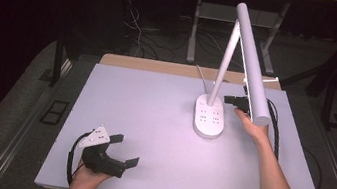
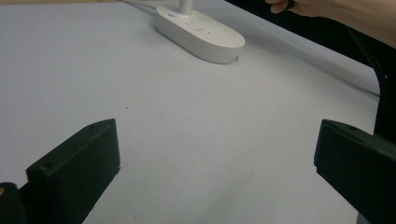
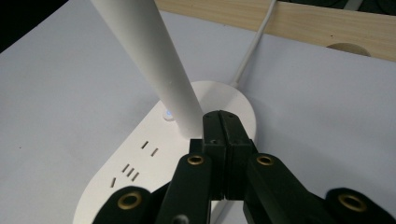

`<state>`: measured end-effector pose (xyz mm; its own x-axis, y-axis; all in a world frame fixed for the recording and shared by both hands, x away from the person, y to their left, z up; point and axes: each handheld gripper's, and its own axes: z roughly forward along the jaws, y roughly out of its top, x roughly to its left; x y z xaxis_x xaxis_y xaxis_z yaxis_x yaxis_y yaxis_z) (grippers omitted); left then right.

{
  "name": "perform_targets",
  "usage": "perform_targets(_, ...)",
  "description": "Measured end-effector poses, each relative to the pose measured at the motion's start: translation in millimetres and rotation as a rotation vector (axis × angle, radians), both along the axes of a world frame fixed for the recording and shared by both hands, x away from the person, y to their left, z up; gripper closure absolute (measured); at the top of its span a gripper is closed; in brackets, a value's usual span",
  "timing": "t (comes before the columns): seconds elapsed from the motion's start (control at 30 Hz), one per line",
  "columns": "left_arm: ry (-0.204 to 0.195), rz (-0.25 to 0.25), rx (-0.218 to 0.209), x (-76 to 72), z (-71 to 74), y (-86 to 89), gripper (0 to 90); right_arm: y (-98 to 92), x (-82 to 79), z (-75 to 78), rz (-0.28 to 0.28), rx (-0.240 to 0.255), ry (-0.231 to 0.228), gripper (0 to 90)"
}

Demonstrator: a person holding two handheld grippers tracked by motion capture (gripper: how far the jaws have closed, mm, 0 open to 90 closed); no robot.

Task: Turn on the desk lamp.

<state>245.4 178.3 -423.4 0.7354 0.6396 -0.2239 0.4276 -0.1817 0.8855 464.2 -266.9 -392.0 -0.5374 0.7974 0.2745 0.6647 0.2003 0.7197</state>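
A white desk lamp stands on the table, its oval base (image 1: 210, 117) carrying socket slots (image 3: 133, 171) and a small lit blue dot (image 3: 167, 113). A slanted stem (image 1: 225, 62) rises from the base, and a long tube head (image 1: 254, 62) reaches toward me. My right gripper (image 1: 229, 99) hovers over the right side of the base, just beside the stem (image 3: 154, 65), jaws pressed together with nothing between them. My left gripper (image 1: 127, 150) rests near the table's front left edge, jaws wide apart and empty. The base (image 2: 201, 32) lies far ahead of it.
The lamp's white cord (image 3: 254, 46) runs from the base toward the wooden back edge (image 3: 327, 28) of the table (image 1: 152, 122). A black cable (image 1: 275, 128) trails beside my right forearm. Dark floor, cables and table legs surround the table.
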Motion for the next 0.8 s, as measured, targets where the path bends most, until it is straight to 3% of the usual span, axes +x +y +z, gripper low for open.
perform_targets(0.37,0.002,0.003,-0.002,0.0,-0.1,-0.2,0.0,-9.6,-23.6,10.5,0.024,0.011,-0.012,88.4)
perform_targets(0.67,0.003,-0.001,-0.005,-0.2,-0.1,-1.1,0.0,-13.5,-44.0,18.7,0.021,0.011,-0.025,62.9)
perform_targets(0.7,0.003,-0.002,-0.005,-0.3,-0.1,-1.3,0.0,-14.3,-48.9,20.9,0.006,0.013,-0.028,54.1)
perform_targets(0.73,0.003,-0.002,-0.006,-0.4,-0.1,-1.5,0.0,-14.3,-48.9,20.9,0.006,0.013,-0.028,54.1)
perform_targets(0.8,0.003,-0.003,-0.004,-0.5,0.0,-1.7,0.0,-17.2,-55.4,23.4,-0.008,0.003,-0.032,36.8)
